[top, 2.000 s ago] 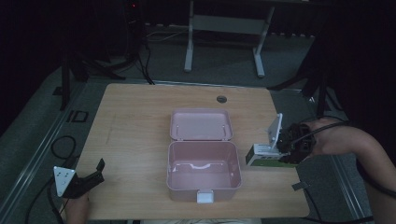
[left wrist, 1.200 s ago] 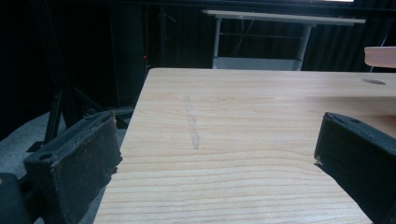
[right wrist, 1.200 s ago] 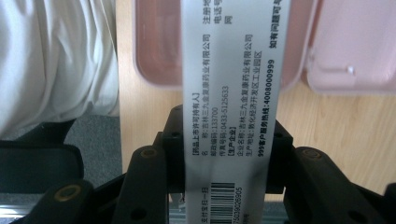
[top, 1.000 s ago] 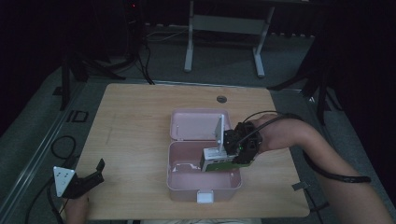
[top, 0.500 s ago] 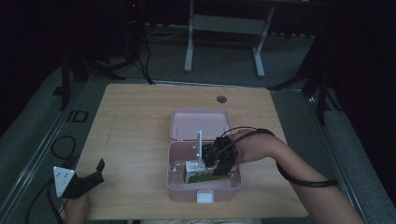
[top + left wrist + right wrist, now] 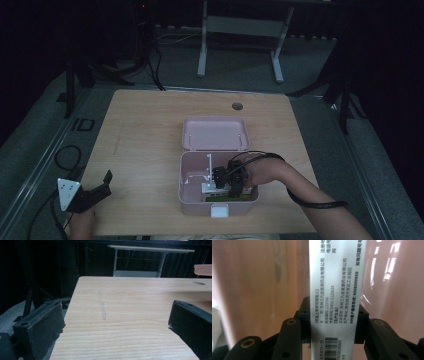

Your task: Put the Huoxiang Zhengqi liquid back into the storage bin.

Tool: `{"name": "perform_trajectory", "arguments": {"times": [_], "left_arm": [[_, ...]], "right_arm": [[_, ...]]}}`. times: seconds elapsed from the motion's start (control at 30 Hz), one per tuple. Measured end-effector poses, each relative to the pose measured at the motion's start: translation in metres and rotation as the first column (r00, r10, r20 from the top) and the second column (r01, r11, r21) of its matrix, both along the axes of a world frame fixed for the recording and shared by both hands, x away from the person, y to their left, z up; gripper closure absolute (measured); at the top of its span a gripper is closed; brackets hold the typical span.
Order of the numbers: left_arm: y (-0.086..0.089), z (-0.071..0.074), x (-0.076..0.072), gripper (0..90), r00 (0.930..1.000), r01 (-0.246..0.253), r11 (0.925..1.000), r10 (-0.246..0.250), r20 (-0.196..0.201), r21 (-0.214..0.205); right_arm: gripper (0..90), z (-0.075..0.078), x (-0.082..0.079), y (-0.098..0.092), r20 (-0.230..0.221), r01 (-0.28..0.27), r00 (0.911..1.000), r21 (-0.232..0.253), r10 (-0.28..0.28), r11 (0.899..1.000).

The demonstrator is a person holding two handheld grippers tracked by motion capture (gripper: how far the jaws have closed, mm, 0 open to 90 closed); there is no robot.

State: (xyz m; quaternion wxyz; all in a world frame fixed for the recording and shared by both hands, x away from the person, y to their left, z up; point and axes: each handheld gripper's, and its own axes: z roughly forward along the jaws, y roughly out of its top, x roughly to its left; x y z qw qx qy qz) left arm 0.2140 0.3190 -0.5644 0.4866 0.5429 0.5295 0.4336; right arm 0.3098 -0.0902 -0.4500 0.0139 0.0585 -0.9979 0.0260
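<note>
Clenched on a white medicine carton (image 6: 335,290), my right tongs (image 6: 223,186) sit down inside the open pink box (image 6: 192,197) at the tabletop's (image 6: 145,130) near edge. Over at the near left corner, my left tongs (image 6: 100,186) rest released, gripping nothing.

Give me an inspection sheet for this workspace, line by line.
Surface: wooden table, faint streak, round hole at far edge.
Job's things: pink box open, lid back; white printed carton lowered into it.
Clutter: nothing seen.
Grippers: right hand-held gripper shut on the carton inside the box; left hand-held gripper open at the near left corner.
Cables: black cable round the right forearm; another off the left edge.
Surroundings: dark room, metal stand behind.
</note>
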Motion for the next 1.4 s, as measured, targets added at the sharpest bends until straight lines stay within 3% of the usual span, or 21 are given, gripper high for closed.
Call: {"name": "perform_trajectory", "arguments": {"times": [0.17, 0.5, 0.6, 0.67, 0.8, 0.87, 1.0, 1.07, 1.2, 1.37, 1.4], "left_arm": [[0.0, 0.0, 0.0, 0.3, 1.0, 0.0, 1.0, 0.0, -0.001, 0.002], [-0.001, 0.0, 0.0, 0.3, 1.0, -0.001, 1.0, 0.001, -0.003, 0.005], [0.0, 0.0, 0.0, 0.3, 1.0, -0.001, 1.0, 0.001, -0.004, 0.004], [0.0, 0.0, 0.0, 0.3, 1.0, 0.0, 1.0, 0.0, -0.006, 0.006], [0.0, 0.0, 0.0, 0.4, 1.0, 0.0, 1.0, 0.0, -0.003, 0.004], [0.0, 0.0, 0.0, 0.3, 1.0, 0.001, 1.0, -0.001, -0.003, 0.004], [0.0, 0.0, 0.0, 0.4, 1.0, 0.001, 1.0, -0.001, -0.004, 0.004], [0.0, 0.0, 0.0, 0.3, 1.0, 0.0, 1.0, 0.0, -0.004, 0.003], [0.0, 0.0, 0.0, 0.3, 1.0, 0.0, 1.0, 0.0, -0.005, 0.004], [0.0, 0.0, 0.0, 0.4, 1.0, 0.0, 1.0, 0.0, -0.004, 0.004], [0.0, 0.0, 0.0, 0.3, 1.0, 0.0, 1.0, 0.0, -0.004, 0.004]], "right_arm": [[62.1, -0.012, 0.0, 0.0, -0.016, 0.006, 0.9999, -0.02, -0.006, 1.0], [58.1, -0.014, 0.002, -0.005, -0.036, 0.02, 0.9992, 0.021, -0.019, 1.0], [47.6, -0.006, 0.001, -0.005, -0.052, 0.035, 0.9981, 0.054, -0.032, 0.998], [43.8, 0.002, 0.001, -0.007, -0.034, 0.03, 0.999, 0.066, -0.028, 0.997], [33.8, 0.023, 0.0, -0.013, -0.015, 0.032, 0.9994, 0.137, -0.03, 0.99], [28.3, 0.034, 0.0, -0.018, 0.002, 0.033, 0.9994, 0.187, -0.034, 0.982], [12.3, 0.053, -0.002, -0.031, 0.067, 0.047, 0.9953, 0.298, -0.07, 0.953], [11.5, 0.06, -0.003, -0.038, 0.118, 0.028, 0.9902, 0.355, -0.074, 0.934], [11.0, 0.072, 0.003, -0.053, 0.144, 0.057, 0.9813, 0.416, -0.128, 0.908], [11.0, 0.085, 0.014, -0.081, 0.157, 0.101, 0.9665, 0.492, -0.203, 0.864], [11.0, 0.087, 0.016, -0.087, 0.178, 0.098, 0.9604, 0.506, -0.214, 0.857]]}}
